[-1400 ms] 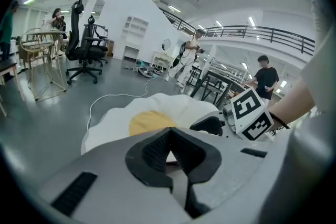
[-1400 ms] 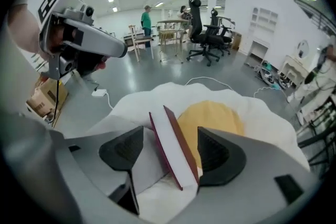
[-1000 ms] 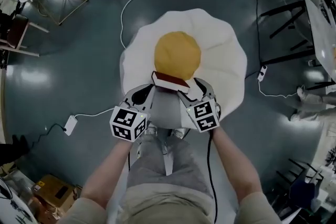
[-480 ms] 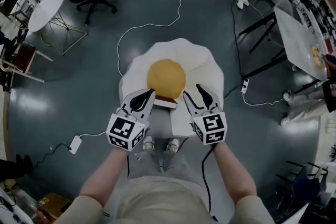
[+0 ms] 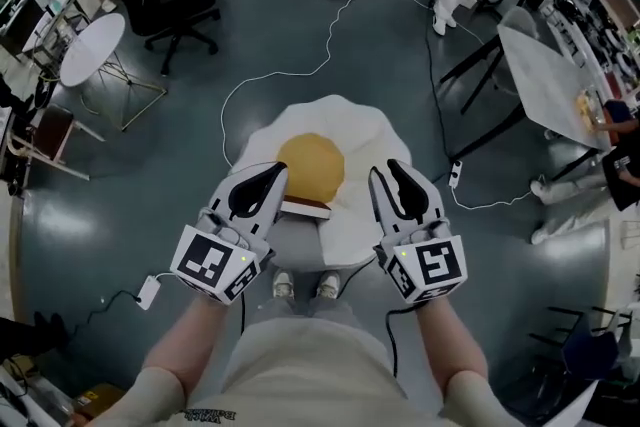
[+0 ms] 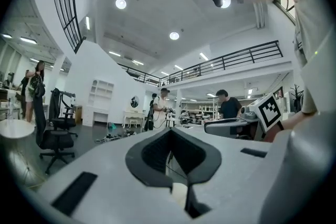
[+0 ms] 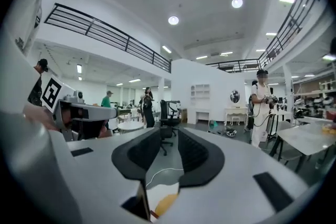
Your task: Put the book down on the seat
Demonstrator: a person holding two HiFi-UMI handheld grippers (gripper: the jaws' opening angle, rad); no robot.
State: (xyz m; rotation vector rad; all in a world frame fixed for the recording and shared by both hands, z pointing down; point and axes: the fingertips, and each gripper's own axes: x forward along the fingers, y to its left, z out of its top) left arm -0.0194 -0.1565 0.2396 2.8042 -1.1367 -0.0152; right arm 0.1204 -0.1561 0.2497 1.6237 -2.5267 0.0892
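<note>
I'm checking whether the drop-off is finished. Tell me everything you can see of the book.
The book is small and closed, with a dark reddish-brown cover on top and a pale page edge facing the person. It lies flat on the white part of the egg-shaped seat, right at the near edge of the yellow yolk cushion. Only the seat touches it. Any print on the cover is too small to make out.

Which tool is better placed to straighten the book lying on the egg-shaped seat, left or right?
Left, probably. The left tool hangs right beside the book on the seat, while the right tool, its jaws closing on nothing, is farther off to the side.
</note>
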